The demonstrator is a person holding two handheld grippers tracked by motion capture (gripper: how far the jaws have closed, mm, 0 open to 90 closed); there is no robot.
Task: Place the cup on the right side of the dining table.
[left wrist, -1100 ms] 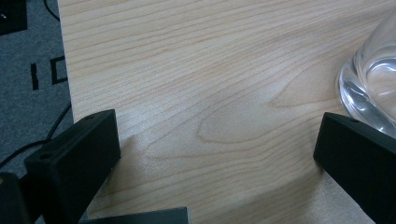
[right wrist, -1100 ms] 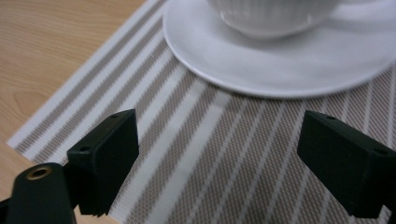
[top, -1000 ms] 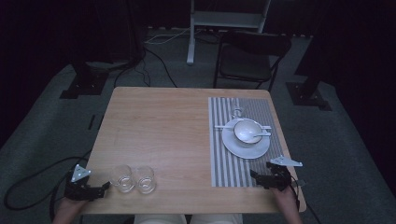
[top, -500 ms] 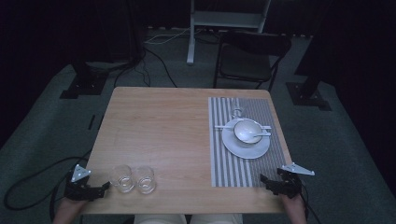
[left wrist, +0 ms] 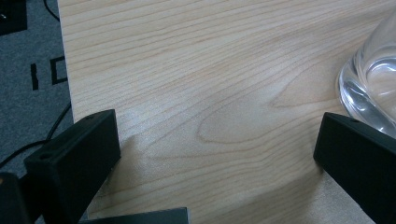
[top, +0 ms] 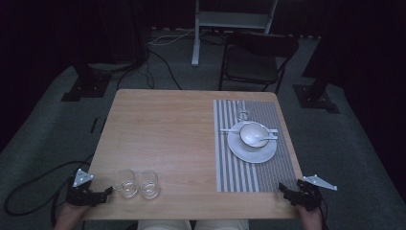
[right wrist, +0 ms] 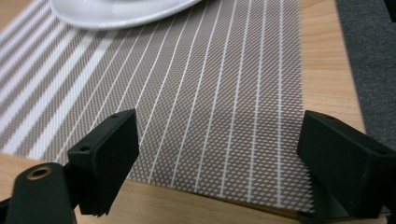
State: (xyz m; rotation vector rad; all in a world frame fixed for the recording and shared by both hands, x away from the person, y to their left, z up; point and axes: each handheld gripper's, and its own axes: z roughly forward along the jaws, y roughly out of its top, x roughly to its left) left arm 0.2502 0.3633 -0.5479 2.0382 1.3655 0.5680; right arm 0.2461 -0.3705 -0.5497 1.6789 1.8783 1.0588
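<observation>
My left hand-held gripper (top: 106, 191) is spread, just beside the nearest glass (top: 125, 183); a second glass (top: 149, 183) stands past it. My right hand-held gripper (top: 282, 188) is spread over the striped placemat (top: 239, 175) corner, near the plate (top: 253, 149) on the counter (top: 163, 129).

Table (top: 167, 129): light wood, visible grain. Placemat (top: 249, 177): grey-brown weave with white stripes, broad on its left side, thin on its right. Plate (top: 252, 152), bowl (top: 253, 133), spoon (top: 268, 139): white. Two glasses (top: 136, 183): clear. Left gripper (top: 103, 192) and right gripper (top: 285, 189): black, grey top plates. Floor (top: 43, 129): grey carpet.
</observation>
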